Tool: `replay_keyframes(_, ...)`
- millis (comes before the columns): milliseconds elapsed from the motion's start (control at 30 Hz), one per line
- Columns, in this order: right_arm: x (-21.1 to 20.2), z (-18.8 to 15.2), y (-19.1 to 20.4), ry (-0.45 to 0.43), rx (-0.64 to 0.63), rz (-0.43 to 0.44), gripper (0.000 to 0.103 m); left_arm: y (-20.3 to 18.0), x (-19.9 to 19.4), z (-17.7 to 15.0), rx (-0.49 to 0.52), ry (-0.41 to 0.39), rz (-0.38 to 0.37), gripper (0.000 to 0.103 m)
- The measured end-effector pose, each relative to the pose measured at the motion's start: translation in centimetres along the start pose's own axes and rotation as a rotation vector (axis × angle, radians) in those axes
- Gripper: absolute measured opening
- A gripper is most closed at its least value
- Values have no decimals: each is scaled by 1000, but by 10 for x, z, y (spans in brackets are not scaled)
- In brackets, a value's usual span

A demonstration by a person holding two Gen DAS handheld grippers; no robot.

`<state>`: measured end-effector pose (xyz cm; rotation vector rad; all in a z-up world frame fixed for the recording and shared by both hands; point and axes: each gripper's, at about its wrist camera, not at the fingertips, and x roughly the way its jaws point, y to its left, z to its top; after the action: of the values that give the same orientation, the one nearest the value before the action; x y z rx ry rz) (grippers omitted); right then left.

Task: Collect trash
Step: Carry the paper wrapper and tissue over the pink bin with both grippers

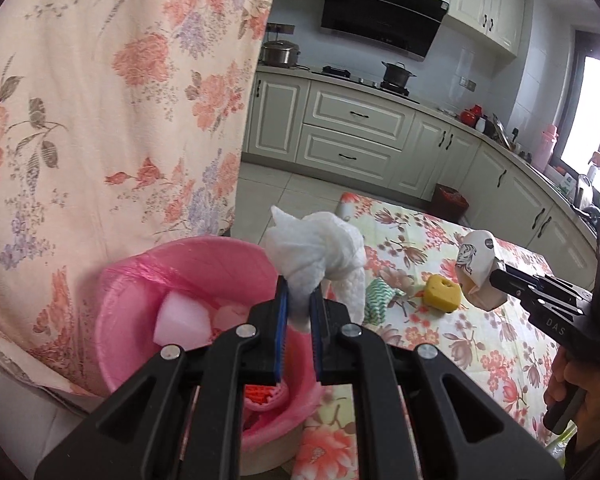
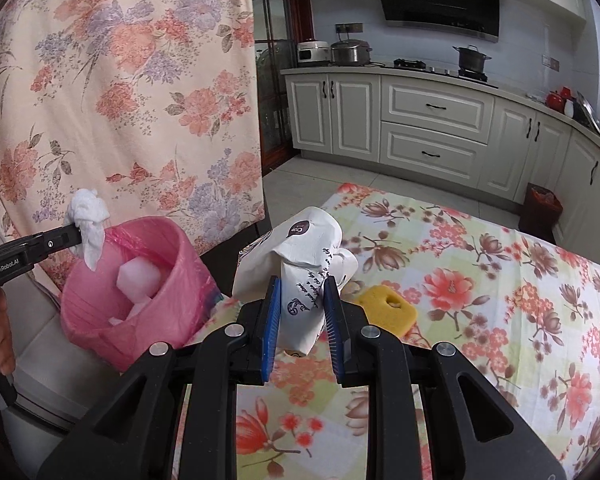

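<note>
Evidently both grippers carry trash toward the pink-lined bin (image 1: 140, 280) at the table's left edge. Left gripper (image 1: 298, 312): jaws clamped on a wad of white tissue (image 1: 316, 252), pinched at its lower end so the bulk bunches up and away from the fingers, one loose tail drooping to the right; it hangs just over the bin's near rim, likely so a release drops it inside. White foam scraps (image 1: 184, 318) already lie in the bin. Right gripper (image 2: 302, 316): jaws clamped on a crushed paper cup (image 2: 300, 256), gripped across its narrow base, long axis running up and leftward, mouth end toward the bin; held above the floral tablecloth (image 2: 500, 300), right of the bin. Yellow sponge (image 2: 388, 308) and a green striped wrapper (image 1: 380, 292) lie on the table, uncollected.
</note>
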<state>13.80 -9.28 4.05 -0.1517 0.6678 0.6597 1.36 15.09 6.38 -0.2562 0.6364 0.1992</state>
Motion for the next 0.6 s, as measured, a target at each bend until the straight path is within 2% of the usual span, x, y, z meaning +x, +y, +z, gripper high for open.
replay_keyframes(200,12,12,45,7,-55,54,22,34,-13,-1,-42,-18,40,10)
replay_keyframes(600,45,26,129,44,-137,155,22,66,-24,-3,-93,-45,55,10)
